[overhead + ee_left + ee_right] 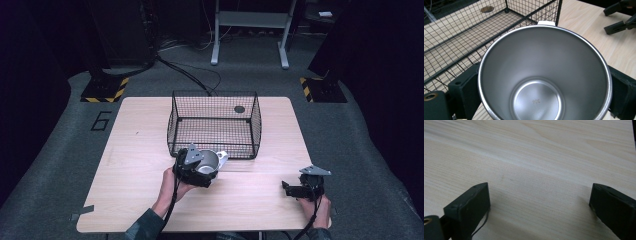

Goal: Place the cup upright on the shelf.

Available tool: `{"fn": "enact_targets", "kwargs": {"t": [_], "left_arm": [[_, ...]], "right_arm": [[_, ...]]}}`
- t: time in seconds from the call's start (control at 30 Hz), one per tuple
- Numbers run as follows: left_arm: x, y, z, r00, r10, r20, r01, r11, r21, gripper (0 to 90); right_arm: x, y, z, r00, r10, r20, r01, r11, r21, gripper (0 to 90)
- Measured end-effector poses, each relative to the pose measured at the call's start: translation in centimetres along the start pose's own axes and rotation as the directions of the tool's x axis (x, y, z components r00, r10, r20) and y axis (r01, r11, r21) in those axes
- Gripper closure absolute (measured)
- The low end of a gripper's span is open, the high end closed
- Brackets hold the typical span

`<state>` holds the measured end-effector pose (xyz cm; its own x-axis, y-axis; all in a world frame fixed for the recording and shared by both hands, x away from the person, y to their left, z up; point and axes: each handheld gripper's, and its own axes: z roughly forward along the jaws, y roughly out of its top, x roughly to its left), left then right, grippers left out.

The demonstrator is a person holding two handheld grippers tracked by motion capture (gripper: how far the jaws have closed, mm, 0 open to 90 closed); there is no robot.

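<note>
Left gripper (200, 167) clamps steel cup (544, 75) | right gripper (539, 202) spread, idle | lift your cup clear over basket (215, 120) rim, keep it level.

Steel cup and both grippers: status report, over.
Left gripper shut on steel cup, held just outside the wire basket, near its front wall. Right gripper open, empty, low over the table. Basket wall stands between cup and basket floor.
</note>
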<state>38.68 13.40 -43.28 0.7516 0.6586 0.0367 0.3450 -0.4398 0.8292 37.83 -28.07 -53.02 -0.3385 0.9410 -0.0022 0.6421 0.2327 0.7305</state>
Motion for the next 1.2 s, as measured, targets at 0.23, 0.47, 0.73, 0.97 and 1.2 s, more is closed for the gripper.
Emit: {"fn": "enact_targets", "kwargs": {"t": [0.23,0.47,0.73,0.97,1.2], "left_arm": [[0.0,0.9,-1.1,0.9998,0.011,0.014,-0.011,0.9998,-0.015,6.6],[0.4,1.7,-1.9,0.9995,0.008,0.03,-0.007,0.9994,-0.034,6.6],[0.9,2.5,-2.9,0.9991,-0.001,0.043,0.003,0.9986,-0.053,6.6],[1.3,3.5,-3.7,0.999,0.005,0.044,-0.002,0.9976,-0.069,6.6],[2.1,4.5,-4.2,0.9996,0.007,0.028,-0.005,0.9966,-0.082,6.6]], "right_arm": [[0.0,0.0,0.0,1.0,0.0,-0.001,0.0,1.0,0.008,3.0],[0.0,0.0,0.0,1.0,0.0,-0.001,0.0,1.0,0.005,3.0],[0.0,0.0,-0.1,1.0,0.0,-0.002,0.0,1.0,0.009,3.0],[0.0,0.0,0.0,1.0,0.0,-0.002,0.0,1.0,0.009,3.0],[0.0,0.0,0.0,1.0,0.0,-0.002,0.0,1.0,0.008,3.0]]}}
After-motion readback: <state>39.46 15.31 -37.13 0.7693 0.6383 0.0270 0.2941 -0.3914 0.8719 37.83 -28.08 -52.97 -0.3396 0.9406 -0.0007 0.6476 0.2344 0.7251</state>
